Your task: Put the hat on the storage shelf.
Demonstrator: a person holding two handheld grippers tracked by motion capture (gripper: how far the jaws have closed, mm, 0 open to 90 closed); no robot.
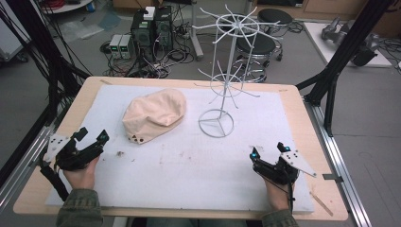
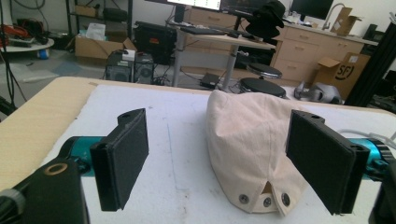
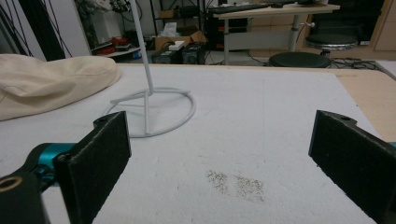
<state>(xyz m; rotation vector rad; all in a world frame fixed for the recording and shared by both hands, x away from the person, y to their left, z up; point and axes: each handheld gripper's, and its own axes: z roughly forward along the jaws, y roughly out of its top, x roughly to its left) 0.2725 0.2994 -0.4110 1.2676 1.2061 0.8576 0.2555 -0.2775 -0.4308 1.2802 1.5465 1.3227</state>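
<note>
A cream cloth cap (image 1: 153,115) lies on the white mat (image 1: 189,156), left of centre, its snap-button strap toward me. A white wire stand (image 1: 223,71) with radiating hooks rises just right of the cap. My left gripper (image 1: 92,137) rests at the mat's left edge, open and empty, jaws pointing toward the cap (image 2: 252,140). My right gripper (image 1: 268,151) sits near the front right, open and empty. The stand's ring base (image 3: 152,112) and the cap (image 3: 51,84) lie ahead of its jaws (image 3: 219,158).
The mat covers a wooden table (image 1: 302,113) with bare edges. A dirt smudge (image 3: 236,183) marks the mat between the right jaws. Computers (image 1: 151,28), cables and stools (image 1: 255,47) stand on the floor beyond the far edge. Black frame posts (image 1: 340,56) flank the table.
</note>
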